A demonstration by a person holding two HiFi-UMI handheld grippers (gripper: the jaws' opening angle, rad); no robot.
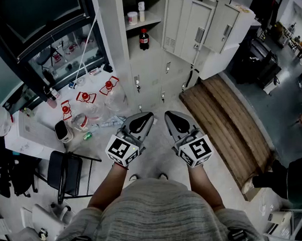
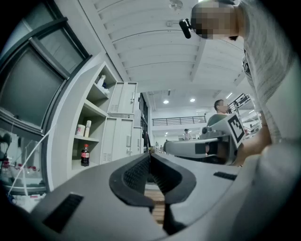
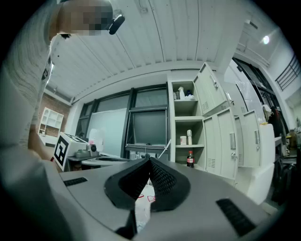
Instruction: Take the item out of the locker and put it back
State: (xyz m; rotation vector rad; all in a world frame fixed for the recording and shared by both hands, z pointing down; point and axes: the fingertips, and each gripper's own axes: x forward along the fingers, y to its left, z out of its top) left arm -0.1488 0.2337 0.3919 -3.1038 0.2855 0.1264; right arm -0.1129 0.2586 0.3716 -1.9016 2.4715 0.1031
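Left gripper and right gripper pinched shut, empty, side by side in head view; cola bottle upright on the open locker shelf, well apart. Left gripper view: a bystander beyond. Right gripper view: dark window instead.

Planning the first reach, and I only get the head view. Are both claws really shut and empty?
Observer: Yes. Its own view shows the left claw with jaws together and nothing between them; the right claw likewise.
Operator: Anything stored above the cup?
Observer: Yes. The right gripper view shows a top compartment holding small items, too small to name.
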